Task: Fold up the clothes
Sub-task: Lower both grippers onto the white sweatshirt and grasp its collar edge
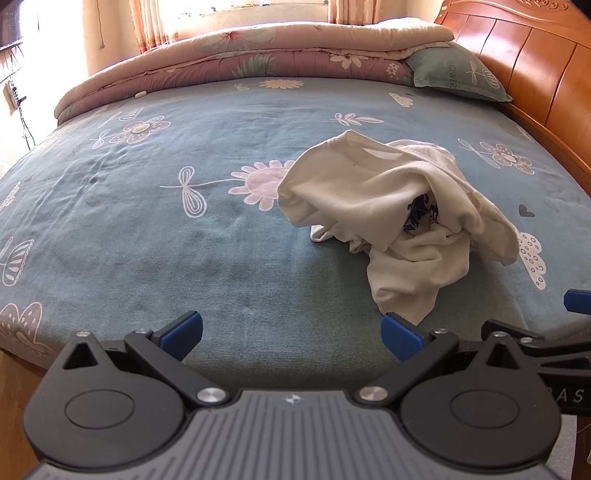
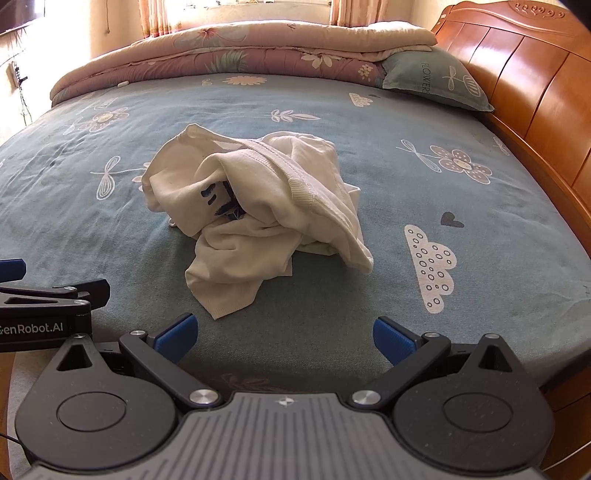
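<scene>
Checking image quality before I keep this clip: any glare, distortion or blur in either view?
Left wrist view: the window is blown out, fisheye bows the teal flowered bedsheet, and the crumpled white cotton garment is sharp. Right wrist view: same window glare at top, shiny highlights on the orange wooden headboard, garment in focus, corners vignetted dark.

"FLOWERS" on pillow point(image 2: 432, 79); "enRobot.AI" on left claw point(image 2: 40, 326).

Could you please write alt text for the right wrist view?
A crumpled white garment lies untouched on a blue floral bed sheet, just beyond the open right gripper. A folded quilt, pillow and wooden headboard lie beyond.
</scene>
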Tool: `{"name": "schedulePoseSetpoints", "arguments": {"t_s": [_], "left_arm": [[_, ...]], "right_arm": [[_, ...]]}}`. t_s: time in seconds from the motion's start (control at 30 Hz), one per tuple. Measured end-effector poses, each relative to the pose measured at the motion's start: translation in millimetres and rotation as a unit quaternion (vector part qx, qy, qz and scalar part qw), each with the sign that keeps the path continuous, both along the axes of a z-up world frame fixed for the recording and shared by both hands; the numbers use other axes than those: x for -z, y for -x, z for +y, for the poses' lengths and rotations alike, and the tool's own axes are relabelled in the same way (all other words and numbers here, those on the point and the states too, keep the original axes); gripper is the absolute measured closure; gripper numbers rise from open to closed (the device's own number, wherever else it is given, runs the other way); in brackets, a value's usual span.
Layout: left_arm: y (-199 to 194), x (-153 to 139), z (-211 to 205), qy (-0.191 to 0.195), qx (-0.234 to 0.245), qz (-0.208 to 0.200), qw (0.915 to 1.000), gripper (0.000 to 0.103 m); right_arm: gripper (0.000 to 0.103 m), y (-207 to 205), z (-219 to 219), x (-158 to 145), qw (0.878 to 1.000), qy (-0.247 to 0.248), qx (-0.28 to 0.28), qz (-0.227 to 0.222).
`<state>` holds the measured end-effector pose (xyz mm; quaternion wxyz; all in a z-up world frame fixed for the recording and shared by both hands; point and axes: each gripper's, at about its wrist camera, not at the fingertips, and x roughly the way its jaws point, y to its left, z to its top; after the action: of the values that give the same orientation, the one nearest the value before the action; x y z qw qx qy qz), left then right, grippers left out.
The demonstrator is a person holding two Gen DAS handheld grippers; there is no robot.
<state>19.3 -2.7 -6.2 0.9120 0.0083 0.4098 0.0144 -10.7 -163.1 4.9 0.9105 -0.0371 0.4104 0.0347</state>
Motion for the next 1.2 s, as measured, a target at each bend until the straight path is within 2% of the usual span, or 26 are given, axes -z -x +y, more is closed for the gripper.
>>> {"name": "schedulePoseSetpoints", "arguments": {"t_s": [0.37, 0.7, 0.87, 1.0, 1.2], "left_arm": [[-31.8, 12.5, 4.2, 0.029, 0.03, 0.014, 0.999, 0.001], [-79.8, 6.5, 0.8, 0.036, 0.044, 0.022, 0.9982, 0.001], [-106.3, 3.0, -7.2, 0.036, 0.057, 0.022, 0.9974, 0.001], [-132.0, 6.4, -23.2, 0.025, 0.078, 0.022, 0.9964, 0.001], [-155.8, 33.6, -32.8, 0.025, 0.105, 0.043, 0.9932, 0.0]], "right_arm": [[0.0, -31.7, -4.8, 11.5, 1.0, 0.014, -0.02, 0.003], [0.0, -81.9, -23.0, 10.8, 0.998, 0.058, 0.002, -0.006], [0.0, -103.4, -35.2, 14.1, 0.999, 0.044, 0.003, 0.006], [0.0, -119.3, -32.9, 14.4, 0.999, 0.036, -0.013, 0.002], [0.0, -132.4, -21.9, 27.0, 0.996, 0.059, -0.07, -0.016]]}}
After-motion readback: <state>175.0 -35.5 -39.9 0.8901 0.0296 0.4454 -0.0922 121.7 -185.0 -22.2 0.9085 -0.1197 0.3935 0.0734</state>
